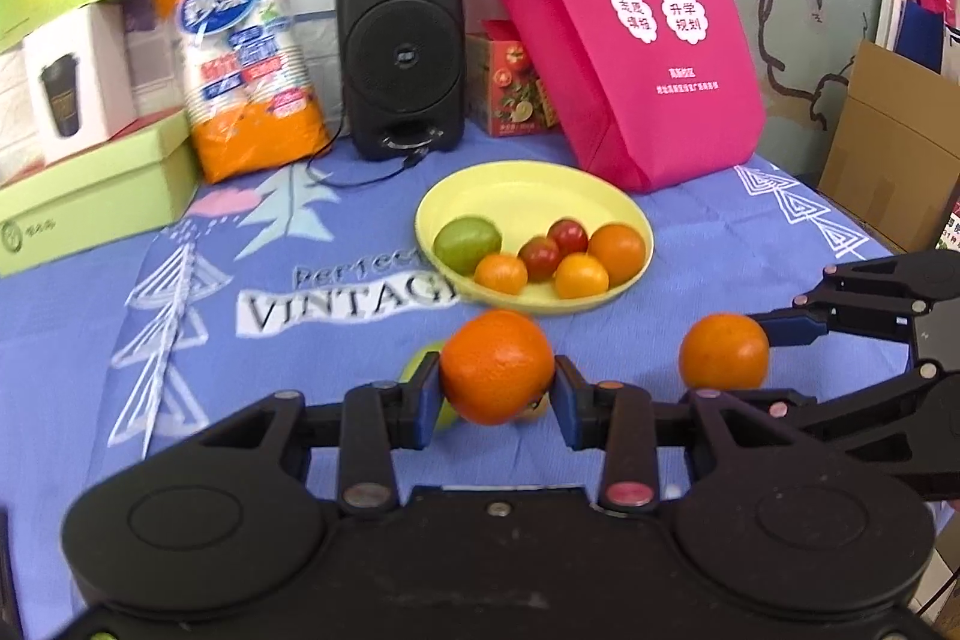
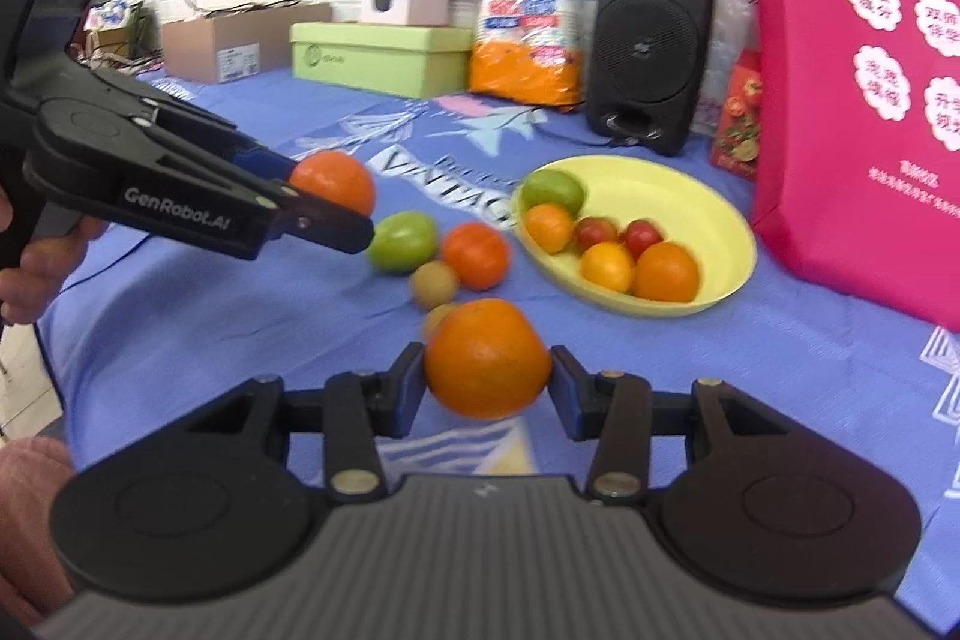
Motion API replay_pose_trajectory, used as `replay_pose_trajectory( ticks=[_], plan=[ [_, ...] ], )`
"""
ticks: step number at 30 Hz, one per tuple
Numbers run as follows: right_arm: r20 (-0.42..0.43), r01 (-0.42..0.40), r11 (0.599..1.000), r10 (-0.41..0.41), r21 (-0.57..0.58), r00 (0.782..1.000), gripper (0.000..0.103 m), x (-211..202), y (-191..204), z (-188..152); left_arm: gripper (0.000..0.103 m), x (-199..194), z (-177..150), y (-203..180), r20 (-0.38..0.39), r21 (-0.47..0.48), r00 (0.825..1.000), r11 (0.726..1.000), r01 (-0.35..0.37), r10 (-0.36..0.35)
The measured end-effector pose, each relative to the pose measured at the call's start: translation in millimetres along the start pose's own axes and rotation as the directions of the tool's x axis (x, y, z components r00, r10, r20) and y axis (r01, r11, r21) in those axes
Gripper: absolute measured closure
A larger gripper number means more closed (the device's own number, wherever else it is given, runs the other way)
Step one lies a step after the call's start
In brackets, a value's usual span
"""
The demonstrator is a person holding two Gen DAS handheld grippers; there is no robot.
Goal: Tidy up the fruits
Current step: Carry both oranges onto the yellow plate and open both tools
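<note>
My left gripper is shut on an orange, held above the blue cloth in front of a yellow plate. The plate holds a green fruit, oranges and red tomatoes. My right gripper is shut on another orange; it also shows in the left wrist view. In the right wrist view the left gripper holds its orange at left. A green fruit, a red-orange fruit and a kiwi lie on the cloth left of the plate.
A pink bag stands right of the plate. Behind are a black speaker, a pack of cups, a small red box, green and white boxes. Cardboard lies off the table's right edge.
</note>
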State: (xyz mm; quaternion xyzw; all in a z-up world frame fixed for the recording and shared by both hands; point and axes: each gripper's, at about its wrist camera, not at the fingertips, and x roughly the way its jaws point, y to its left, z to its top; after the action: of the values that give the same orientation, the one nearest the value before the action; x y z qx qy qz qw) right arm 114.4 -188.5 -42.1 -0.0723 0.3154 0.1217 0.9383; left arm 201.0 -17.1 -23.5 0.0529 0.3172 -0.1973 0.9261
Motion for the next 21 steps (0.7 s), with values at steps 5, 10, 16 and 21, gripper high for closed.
replay_pose_trajectory(
  ticks=[5,10,16,21],
  plan=[
    [0.02,0.047,0.999,-0.047,-0.008,0.999,0.06,13,-30,20,0.066,36,31,-4,-0.005,0.03,1.0,0.999,0.016,-0.016],
    [0.041,0.081,0.997,-0.081,0.018,0.996,0.06,36,-66,42,0.066,82,64,-1,-0.018,0.016,0.999,1.0,0.026,-0.026],
    [0.027,0.113,0.988,-0.117,0.104,0.993,0.06,78,-112,59,0.066,140,93,6,-0.055,0.007,0.998,1.0,0.007,-0.006],
    [0.011,0.112,0.984,-0.114,0.141,0.993,0.06,107,-131,63,0.065,174,103,10,-0.072,0.004,0.997,1.0,0.012,-0.012]
  ],
)
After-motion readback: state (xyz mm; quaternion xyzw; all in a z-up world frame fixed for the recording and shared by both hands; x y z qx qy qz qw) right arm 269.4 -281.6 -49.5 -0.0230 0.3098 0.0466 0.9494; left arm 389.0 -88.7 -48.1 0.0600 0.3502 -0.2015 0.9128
